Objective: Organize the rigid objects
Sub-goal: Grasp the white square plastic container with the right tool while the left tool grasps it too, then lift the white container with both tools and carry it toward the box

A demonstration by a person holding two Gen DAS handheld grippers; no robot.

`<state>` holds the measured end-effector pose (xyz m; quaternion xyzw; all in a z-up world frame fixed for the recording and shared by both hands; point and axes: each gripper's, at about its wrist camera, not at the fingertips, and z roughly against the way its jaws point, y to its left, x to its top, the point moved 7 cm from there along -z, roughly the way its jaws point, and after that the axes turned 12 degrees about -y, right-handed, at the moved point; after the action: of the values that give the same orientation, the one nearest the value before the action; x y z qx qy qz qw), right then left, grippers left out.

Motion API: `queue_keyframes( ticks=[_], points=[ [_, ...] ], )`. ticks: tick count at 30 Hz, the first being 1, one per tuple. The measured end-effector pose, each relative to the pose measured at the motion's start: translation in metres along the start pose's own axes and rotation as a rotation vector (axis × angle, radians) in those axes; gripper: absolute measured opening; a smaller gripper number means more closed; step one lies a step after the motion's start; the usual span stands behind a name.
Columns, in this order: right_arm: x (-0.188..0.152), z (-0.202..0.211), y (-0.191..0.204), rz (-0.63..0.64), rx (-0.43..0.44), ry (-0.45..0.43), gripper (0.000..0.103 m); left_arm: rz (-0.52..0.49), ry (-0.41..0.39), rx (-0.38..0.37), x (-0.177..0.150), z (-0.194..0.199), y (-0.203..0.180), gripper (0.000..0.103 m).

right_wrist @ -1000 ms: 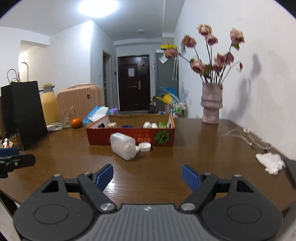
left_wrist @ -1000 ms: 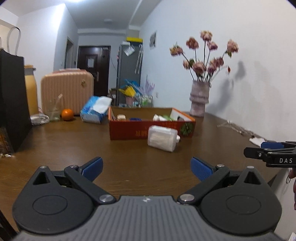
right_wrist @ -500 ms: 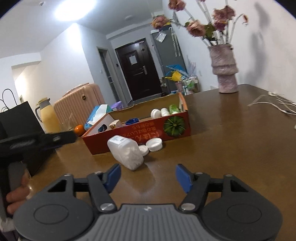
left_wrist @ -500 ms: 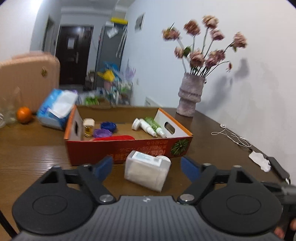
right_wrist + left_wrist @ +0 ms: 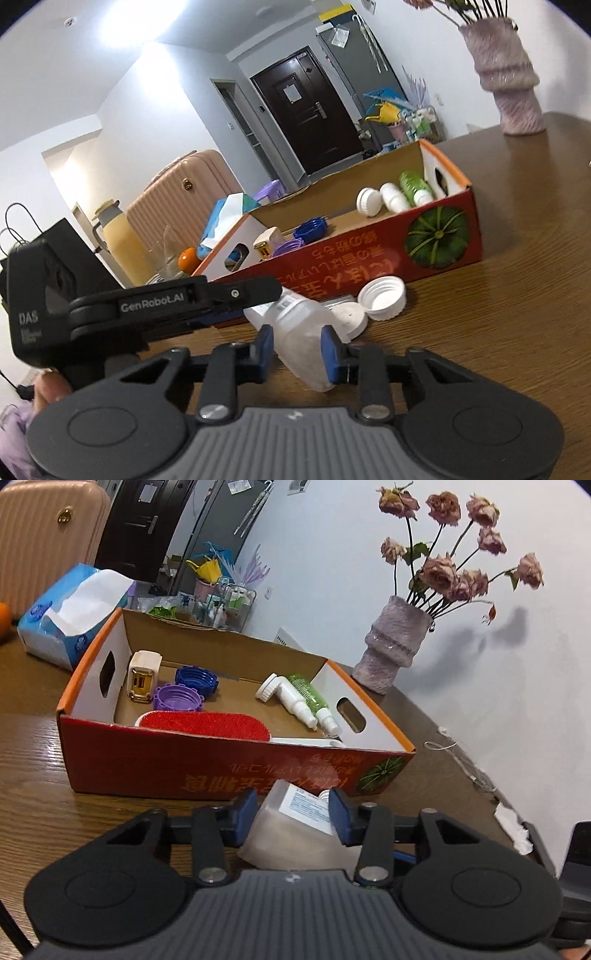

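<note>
My left gripper has its jaws closing on the translucent white bottle, one blue pad at each flank of it, and my right gripper is closing the same way on the bottle's other end; in both wrist views the pads look to be at or just against the plastic, though I cannot tell how firm the press is yet. The bottle lies on its side on the counter, just in front of the near wall of the red cardboard box. Its long axis runs roughly level, slanting across the front of the box: the open neck end points toward the box and the loose white cap, the blunt base toward me in the right wrist view. A flat white disc lies between neck and cap. To do this well I judge I should let both pairs of jaws settle squarely on the flat sides, not on the rounded shoulders, and squeeze only until the thin wall stops giving, since it looks likely to buckle or skid. With two grips on one body I would keep both hands moving together, lift level, and keep the neck from tipping down. The box already holds the spray bottles, two ridged lids and a red brush, so the free floor in the middle looks the likeliest landing place.
</note>
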<state>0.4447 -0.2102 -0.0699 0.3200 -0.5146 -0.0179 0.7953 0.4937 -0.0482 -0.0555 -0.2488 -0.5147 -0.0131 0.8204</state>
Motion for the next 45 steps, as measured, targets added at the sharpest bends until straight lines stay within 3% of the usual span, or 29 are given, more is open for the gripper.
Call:
queue_keyframes(
  ticks=[9, 30, 34, 45],
  points=[
    [-0.006, 0.006, 0.001, 0.043, -0.033, 0.0, 0.027, -0.007, -0.02, -0.011, -0.017, 0.032, -0.014, 0.036],
    [-0.053, 0.093, 0.039, 0.252, -0.005, 0.001, 0.032, 0.021, -0.063, -0.024, -0.085, 0.132, -0.046, 0.038],
    [-0.066, 0.103, 0.04, 0.26, 0.002, 0.008, 0.036, 0.045, -0.035, -0.031, -0.099, 0.142, -0.045, 0.038],
    [-0.088, 0.116, 0.044, 0.273, -0.003, 0.028, 0.037, 0.053, -0.014, -0.02, -0.117, 0.153, -0.046, 0.043]
  ],
)
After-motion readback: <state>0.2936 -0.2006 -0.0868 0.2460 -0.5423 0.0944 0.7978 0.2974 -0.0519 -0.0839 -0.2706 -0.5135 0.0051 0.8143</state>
